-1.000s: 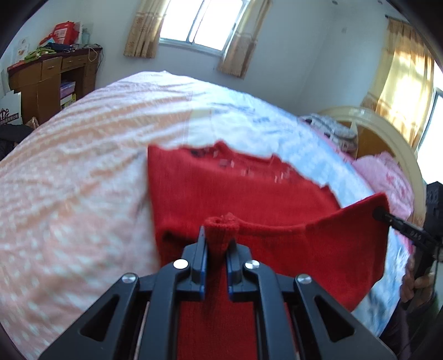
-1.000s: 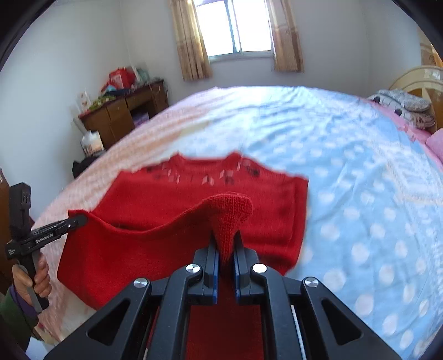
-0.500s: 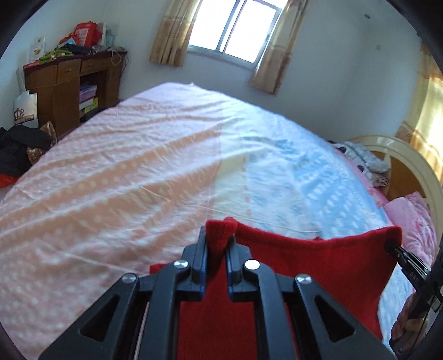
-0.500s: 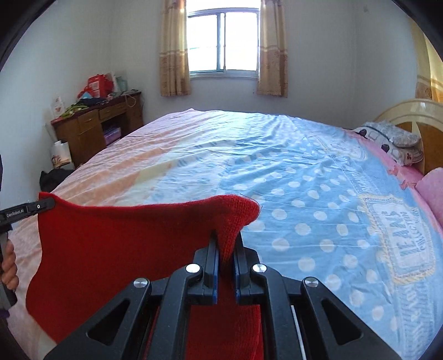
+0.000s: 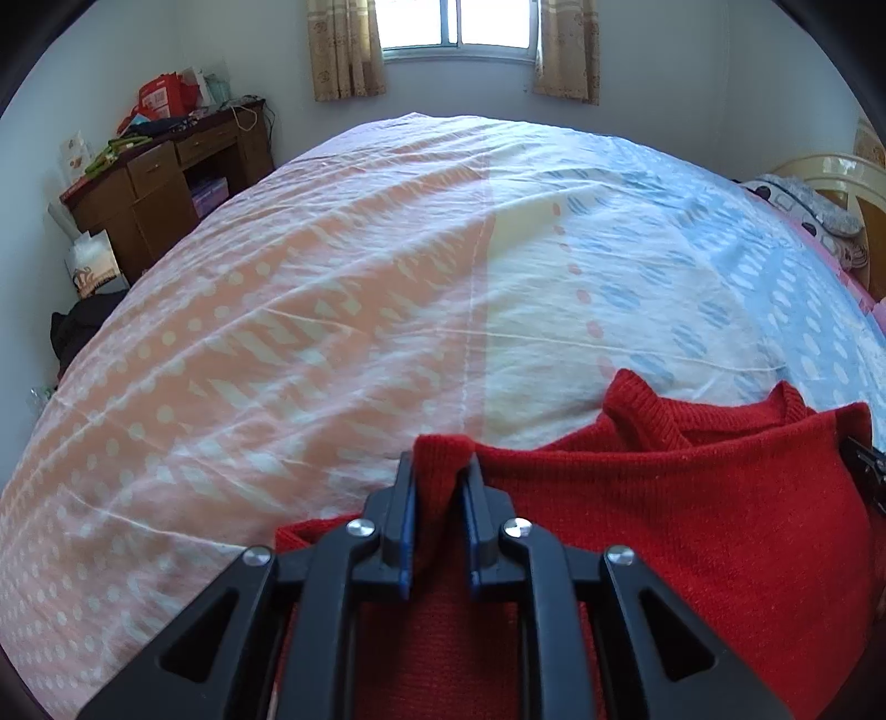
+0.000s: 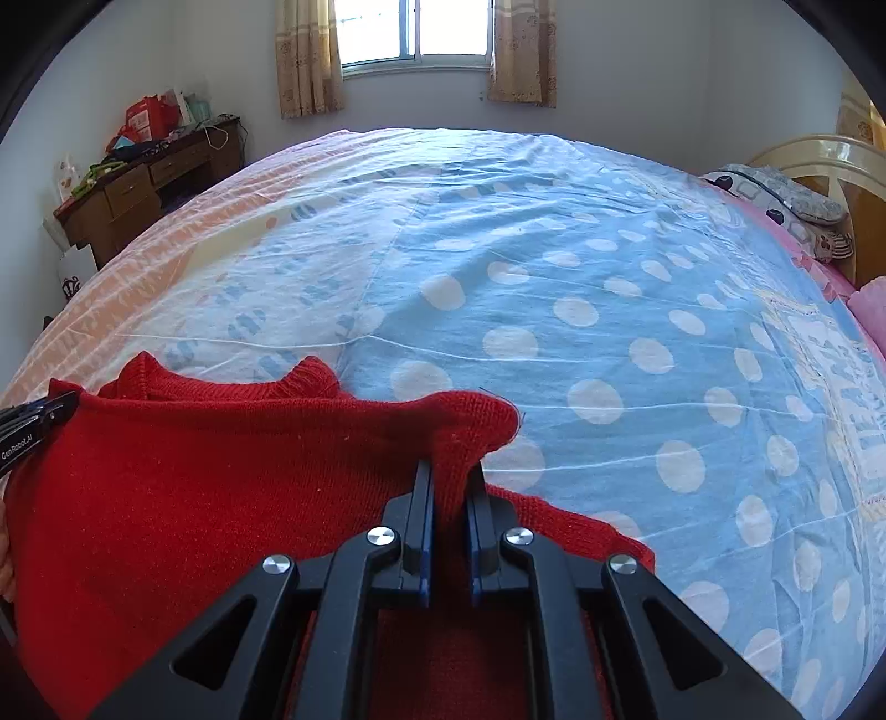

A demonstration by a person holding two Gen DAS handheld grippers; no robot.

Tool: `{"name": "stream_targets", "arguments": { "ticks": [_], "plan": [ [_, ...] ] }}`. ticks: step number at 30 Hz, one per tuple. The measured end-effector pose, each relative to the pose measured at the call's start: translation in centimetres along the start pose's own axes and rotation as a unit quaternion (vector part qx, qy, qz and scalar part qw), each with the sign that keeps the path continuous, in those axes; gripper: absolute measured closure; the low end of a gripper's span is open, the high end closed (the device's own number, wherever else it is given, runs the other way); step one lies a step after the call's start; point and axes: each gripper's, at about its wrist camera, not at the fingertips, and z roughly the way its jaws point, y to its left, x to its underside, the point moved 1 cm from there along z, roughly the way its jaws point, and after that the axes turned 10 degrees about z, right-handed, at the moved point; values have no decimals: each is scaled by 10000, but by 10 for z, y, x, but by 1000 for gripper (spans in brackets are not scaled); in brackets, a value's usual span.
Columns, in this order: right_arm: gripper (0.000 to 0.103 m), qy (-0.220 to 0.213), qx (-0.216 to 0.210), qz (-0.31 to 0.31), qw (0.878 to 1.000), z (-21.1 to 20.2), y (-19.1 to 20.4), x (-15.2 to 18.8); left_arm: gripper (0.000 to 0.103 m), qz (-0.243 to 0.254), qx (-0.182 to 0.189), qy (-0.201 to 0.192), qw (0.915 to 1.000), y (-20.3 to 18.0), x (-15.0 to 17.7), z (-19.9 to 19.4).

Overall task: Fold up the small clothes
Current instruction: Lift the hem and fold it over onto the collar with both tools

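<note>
Red knit fills the near edge of both views: the sweater (image 5: 692,498) lies on the bed (image 5: 387,288), its lower half doubled up over the body, with the ribbed collar (image 5: 642,410) peeking out beyond the folded edge. At one corner of that fold the left hand-held gripper (image 5: 440,476) is clamped tight on a pinch of wool, which bulges up between the two black fingers. At the other corner, the right hand-held gripper (image 6: 449,482) is likewise closed on a bunched tip of the knit, which flops out past its fingertips toward the polka dots. Each tool shows at the edge of the other's view, the folded edge stretched between them. Under the garment, the bedspread runs peach on the left and blue with white dots on the right. Beyond, a cluttered wooden desk (image 5: 166,183) stands against the wall, a curtained window (image 6: 415,33) glows above the far side of the bed, and patterned pillows (image 6: 786,194) sit by the headboard.
</note>
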Motion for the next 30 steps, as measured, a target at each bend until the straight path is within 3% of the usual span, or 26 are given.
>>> {"name": "stream_targets", "arguments": {
  "ticks": [4,10,12,14,16,19,21,25,30],
  "plan": [
    [95,-17,33,69,10000,2,-1,1,75,-81,-44,38,10000,-2,-6,0],
    [94,-395,-36,443,9982,-12,-14,-1,71,-182,-23,66,9998,1,-7,2],
    [94,-742,138,783,9941,-28,-26,-1,71,-178,-36,68,9998,1,-7,2],
    [90,-1356,537,1169,9824,-61,-39,3,69,-176,-73,76,9998,1,-7,3],
    [90,-1638,602,1028,9793,-85,-34,8,69,-171,-75,80,9998,1,-7,3],
    [90,-1196,447,235,9915,-89,-5,20,67,-151,-127,88,9998,0,-8,3],
    [90,-794,287,37,9964,-76,6,30,65,-145,-177,87,9997,1,-7,3],
    [90,-193,470,230,9984,-34,-1,46,62,-136,-251,100,9995,1,-6,3],
    [91,-174,23,876,9960,-31,-29,45,61,-127,-273,107,9995,0,-7,3]
  ]
}}
